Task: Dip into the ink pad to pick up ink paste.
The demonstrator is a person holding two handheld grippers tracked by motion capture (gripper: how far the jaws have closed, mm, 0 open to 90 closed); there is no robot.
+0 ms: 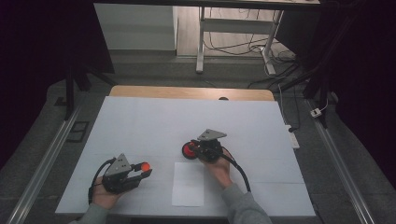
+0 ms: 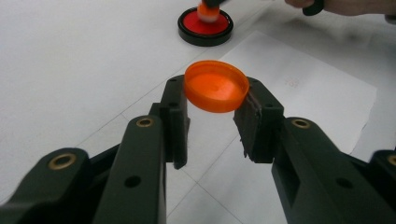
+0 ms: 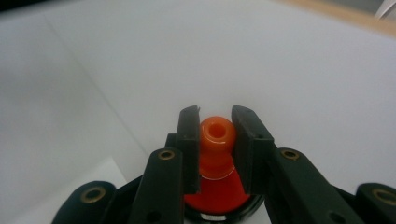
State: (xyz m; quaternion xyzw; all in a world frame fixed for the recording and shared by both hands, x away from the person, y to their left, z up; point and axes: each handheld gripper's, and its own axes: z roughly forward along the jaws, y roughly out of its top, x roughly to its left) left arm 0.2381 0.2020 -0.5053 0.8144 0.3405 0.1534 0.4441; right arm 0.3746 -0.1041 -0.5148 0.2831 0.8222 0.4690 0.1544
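Note:
My left gripper sits at the front left of the table, shut on a round orange cap held by its rim, hollow side up, just above the surface. My right gripper is near the table's middle, shut on the knob of an orange stamp. The stamp stands upright on a round red ink pad with a black rim, also seen under the jaws as the red ink pad. In the high view the ink pad lies just left of the right gripper.
A white sheet of paper lies flat between the two hands near the front edge; the paper bears a faint red mark. A large white cover spreads over the wooden table. Metal rails run along both sides.

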